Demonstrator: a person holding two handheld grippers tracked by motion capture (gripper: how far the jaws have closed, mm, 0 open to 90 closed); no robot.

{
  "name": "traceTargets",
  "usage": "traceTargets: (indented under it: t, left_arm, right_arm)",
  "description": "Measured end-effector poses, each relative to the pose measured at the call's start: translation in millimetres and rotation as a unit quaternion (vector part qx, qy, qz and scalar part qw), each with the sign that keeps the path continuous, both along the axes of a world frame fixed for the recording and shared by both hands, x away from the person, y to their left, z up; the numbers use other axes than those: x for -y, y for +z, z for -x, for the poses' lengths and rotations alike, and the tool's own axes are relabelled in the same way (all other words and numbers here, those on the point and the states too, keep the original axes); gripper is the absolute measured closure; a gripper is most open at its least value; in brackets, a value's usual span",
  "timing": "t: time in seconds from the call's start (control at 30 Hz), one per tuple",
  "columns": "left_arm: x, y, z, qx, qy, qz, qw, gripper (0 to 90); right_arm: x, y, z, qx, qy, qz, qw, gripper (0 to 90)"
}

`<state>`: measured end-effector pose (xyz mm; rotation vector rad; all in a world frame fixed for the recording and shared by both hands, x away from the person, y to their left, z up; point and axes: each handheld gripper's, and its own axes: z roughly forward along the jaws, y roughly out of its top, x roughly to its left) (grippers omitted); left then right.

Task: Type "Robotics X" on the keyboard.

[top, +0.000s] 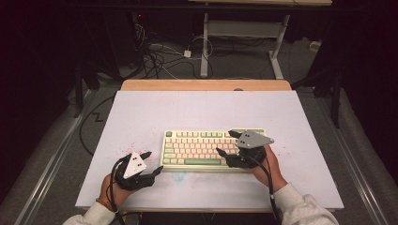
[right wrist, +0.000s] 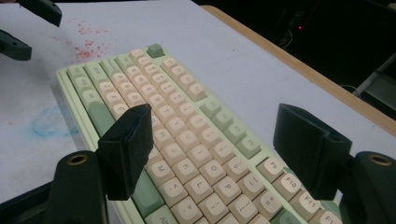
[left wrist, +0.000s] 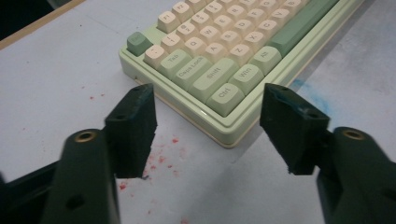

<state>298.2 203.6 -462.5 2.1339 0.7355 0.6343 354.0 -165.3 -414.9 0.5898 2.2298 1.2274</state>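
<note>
Partly, right tool hides keyboard keys.

A pale green and cream mechanical keyboard is set on the white tabletop, toward its near edge. The left tool is placed just beside the keyboard's left end, and the right tool is held above its right part.
</note>
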Motion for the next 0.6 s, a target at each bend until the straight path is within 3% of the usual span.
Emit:
traceTargets:
  t: [0.17, 0.33, 0.6]
  left_arm:
    - [1.1, 0.3, 0.8, -0.009, -0.005, 0.003, 0.9999, 47.4]
    - [1.0, 1.5, 0.9, -0.006, -0.012, -0.003, 0.9999, 52.4]
    - [5.1, 2.3, -0.3, -0.029, -0.018, -0.011, 0.9994, 75.4]
  right_arm:
    - [11.2, -1.6, 9.4, 0.021, -0.003, -0.002, 0.9998, 26.6]
    - [25.9, -4.0, 17.8, 0.029, -0.015, 0.006, 0.9995, 23.6]
    - [47.7, -10.0, 33.5, 0.041, -0.043, -0.005, 0.9982, 20.8]
